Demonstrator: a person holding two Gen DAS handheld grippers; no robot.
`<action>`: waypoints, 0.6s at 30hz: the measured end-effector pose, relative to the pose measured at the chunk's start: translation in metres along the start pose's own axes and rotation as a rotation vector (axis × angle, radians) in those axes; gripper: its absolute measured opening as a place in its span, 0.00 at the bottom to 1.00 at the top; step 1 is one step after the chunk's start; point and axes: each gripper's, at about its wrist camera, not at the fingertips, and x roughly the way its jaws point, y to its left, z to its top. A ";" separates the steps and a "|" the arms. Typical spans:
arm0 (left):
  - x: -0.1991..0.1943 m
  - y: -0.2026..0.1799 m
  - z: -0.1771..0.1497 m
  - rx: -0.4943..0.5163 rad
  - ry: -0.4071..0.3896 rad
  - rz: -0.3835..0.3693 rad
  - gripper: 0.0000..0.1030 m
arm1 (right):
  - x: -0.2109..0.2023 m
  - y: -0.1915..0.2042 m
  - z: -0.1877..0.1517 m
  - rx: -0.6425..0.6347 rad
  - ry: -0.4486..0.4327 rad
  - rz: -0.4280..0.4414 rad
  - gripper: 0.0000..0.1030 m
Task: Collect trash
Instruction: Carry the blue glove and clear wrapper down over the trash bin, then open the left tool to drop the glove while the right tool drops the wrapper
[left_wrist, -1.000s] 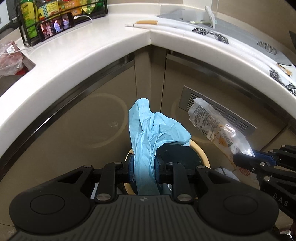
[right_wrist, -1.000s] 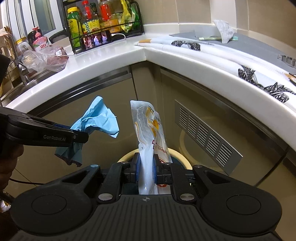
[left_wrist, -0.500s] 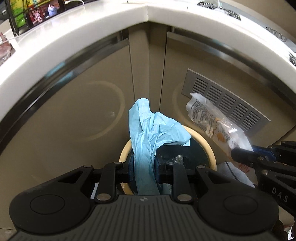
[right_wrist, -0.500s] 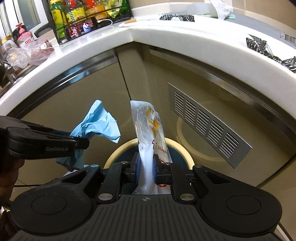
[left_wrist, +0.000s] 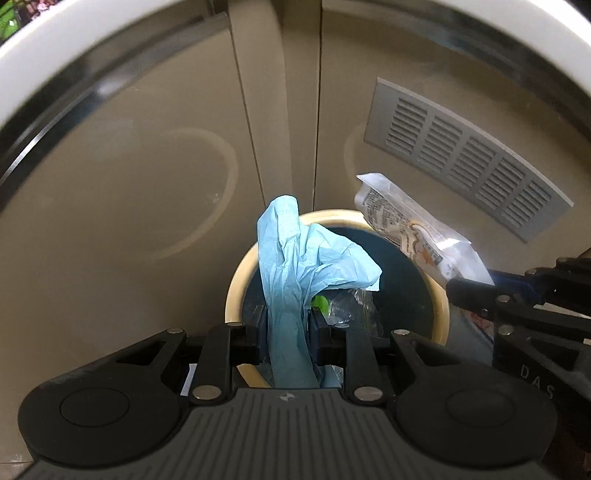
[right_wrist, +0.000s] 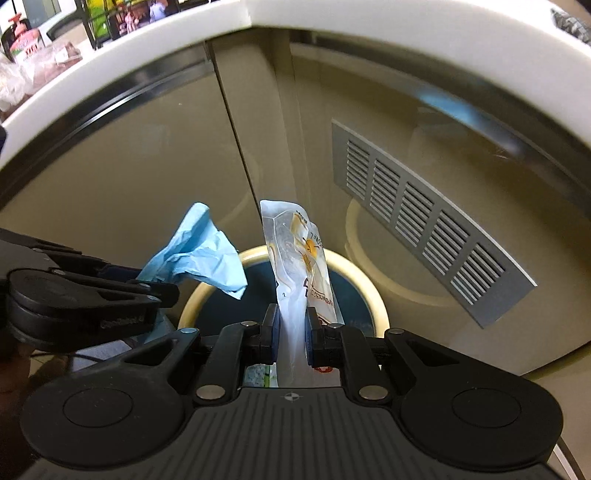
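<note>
My left gripper (left_wrist: 288, 325) is shut on a crumpled light blue glove (left_wrist: 303, 266) and holds it over the round trash bin (left_wrist: 236, 291), which has a cream rim and a dark liner with some trash inside. My right gripper (right_wrist: 291, 325) is shut on a clear plastic wrapper (right_wrist: 303, 258) with orange print, held upright over the same bin (right_wrist: 376, 302). The wrapper (left_wrist: 413, 236) and right gripper (left_wrist: 517, 310) show at the right of the left wrist view. The glove (right_wrist: 199, 258) and left gripper (right_wrist: 74, 295) show at the left of the right wrist view.
Beige cabinet doors (left_wrist: 129, 184) stand behind the bin in a corner, with a grey vent grille (left_wrist: 465, 155) on the right door. The white countertop edge (right_wrist: 406, 26) curves overhead. Bottles and a bag (right_wrist: 33, 62) sit on the counter at upper left.
Both grippers have moved down and forward with their loads, from counter height to just above the bin. The counter has slid up out of view. Both grips are unchanged.
</note>
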 end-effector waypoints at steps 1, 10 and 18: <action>0.003 -0.001 0.000 0.005 0.006 0.002 0.24 | 0.003 0.001 0.000 -0.002 0.006 -0.002 0.14; 0.030 -0.004 0.001 0.007 0.072 -0.002 0.24 | 0.022 0.002 0.002 0.008 0.037 -0.022 0.14; 0.045 -0.005 0.008 -0.002 0.100 -0.013 0.25 | 0.040 0.005 0.007 0.014 0.062 -0.026 0.14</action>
